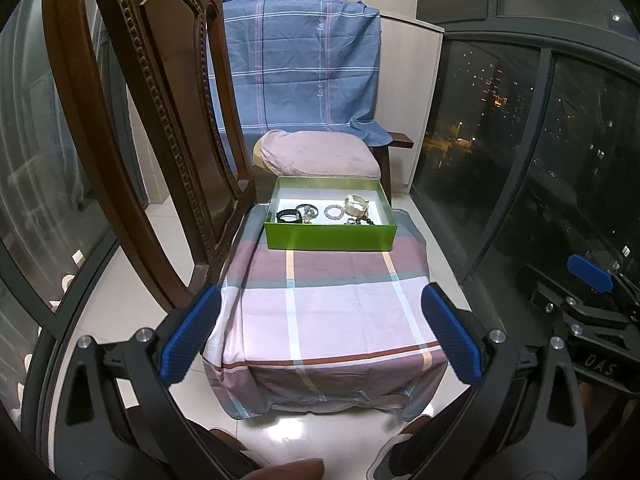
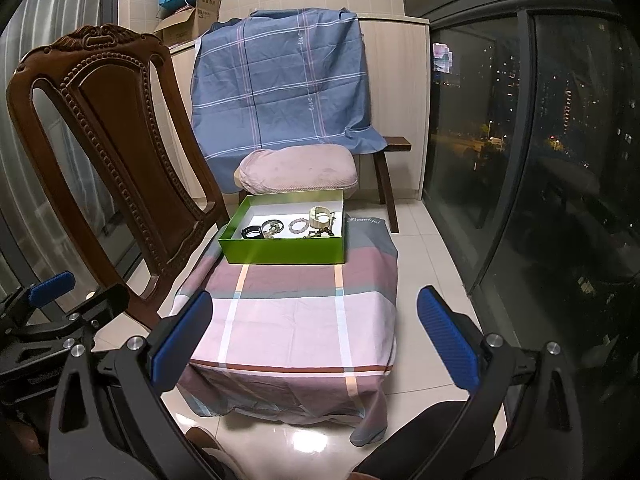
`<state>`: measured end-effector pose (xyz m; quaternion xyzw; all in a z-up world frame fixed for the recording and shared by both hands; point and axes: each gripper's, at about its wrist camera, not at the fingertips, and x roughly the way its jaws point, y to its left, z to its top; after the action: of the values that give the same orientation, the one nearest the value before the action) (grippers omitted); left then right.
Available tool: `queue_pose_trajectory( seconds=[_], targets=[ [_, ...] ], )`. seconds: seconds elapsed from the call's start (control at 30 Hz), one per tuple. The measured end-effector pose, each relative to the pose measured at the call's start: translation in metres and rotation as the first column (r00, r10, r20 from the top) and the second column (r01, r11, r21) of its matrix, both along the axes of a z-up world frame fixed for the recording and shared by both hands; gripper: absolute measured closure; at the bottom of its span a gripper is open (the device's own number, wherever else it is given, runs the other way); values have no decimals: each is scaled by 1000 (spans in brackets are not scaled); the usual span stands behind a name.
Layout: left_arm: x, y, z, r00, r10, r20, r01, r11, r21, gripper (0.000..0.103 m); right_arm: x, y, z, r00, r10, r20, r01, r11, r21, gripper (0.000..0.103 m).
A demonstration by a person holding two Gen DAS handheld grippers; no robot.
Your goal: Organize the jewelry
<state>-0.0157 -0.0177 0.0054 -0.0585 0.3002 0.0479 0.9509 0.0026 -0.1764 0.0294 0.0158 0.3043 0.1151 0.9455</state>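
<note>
Plaid-covered worktop (image 1: 328, 320) carrying a green box (image 1: 330, 236) at its far end; bracelets (image 1: 334, 212) lie inside the box. Left gripper (image 1: 320, 332) and right gripper (image 2: 316, 336) hover before the box, well apart from it, jaws wide and empty.

Each claw is made of matte black frames with triangular cut-outs and round silver screws at the joints. The left claw (image 1: 320, 332) carries two blue ribbed pads (image 1: 191, 334); the right claw (image 2: 314, 338) has the same blue pads (image 2: 182, 340). White letters "DAS" mark the right claw's black body.
</note>
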Motion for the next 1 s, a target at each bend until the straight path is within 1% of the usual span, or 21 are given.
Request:
queue_pose_trajectory(
  seconds=[1.0],
  targets=[
    [3,-6,1,1000,-15,-7,15,1000,5,4,5,-1,0,1000,-7,-6,7,1000,-5,3]
  ],
)
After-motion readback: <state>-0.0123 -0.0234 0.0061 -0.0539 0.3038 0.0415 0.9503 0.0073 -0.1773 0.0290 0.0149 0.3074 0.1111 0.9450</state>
